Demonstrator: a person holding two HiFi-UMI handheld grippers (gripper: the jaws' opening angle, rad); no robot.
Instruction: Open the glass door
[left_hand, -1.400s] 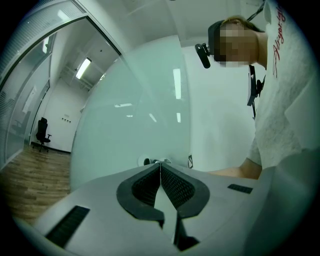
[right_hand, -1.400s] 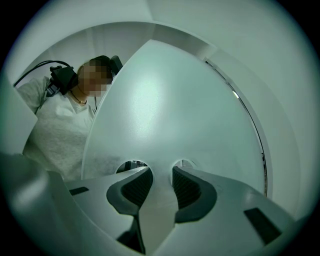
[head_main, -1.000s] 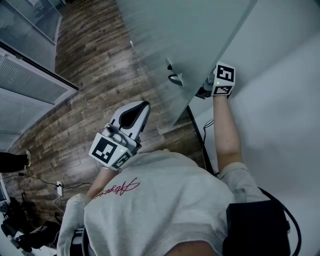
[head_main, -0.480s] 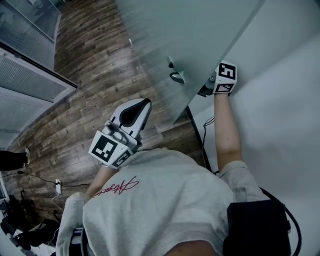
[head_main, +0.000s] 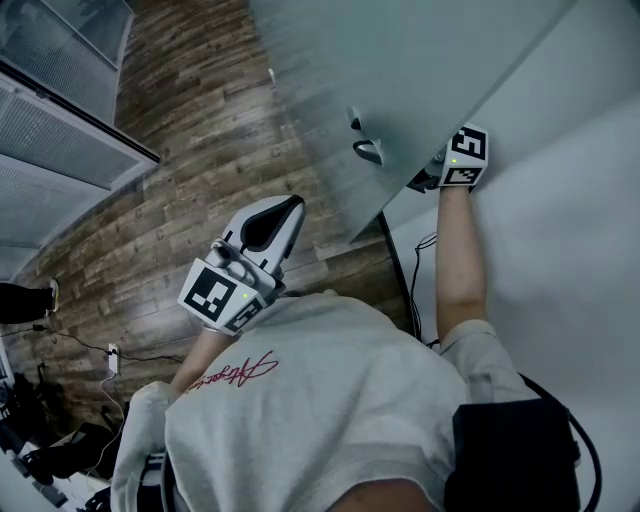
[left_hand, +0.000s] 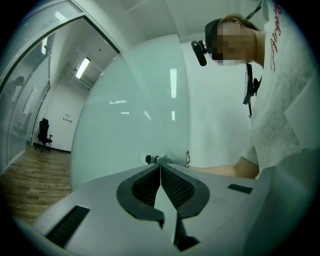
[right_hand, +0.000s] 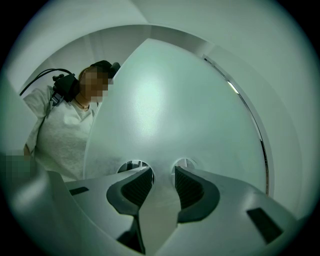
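Only up close: right tongs (right_hand: 163, 172) apart

Two in all: the left hand-held gripper (head_main: 288, 208) and the right hand-held gripper (head_main: 420, 185). One glass door (head_main: 400, 70) stands just before the right one, bearing one handle (head_main: 368, 150). One office chair (left_hand: 44, 134) stands far beyond the left one.

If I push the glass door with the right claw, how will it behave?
The glass door looks like a large frosted pane, so it is probably stiff and heavy, and slow to start swinging. Its smooth face would likely let the right claw slide; the handle seems a surer purchase.
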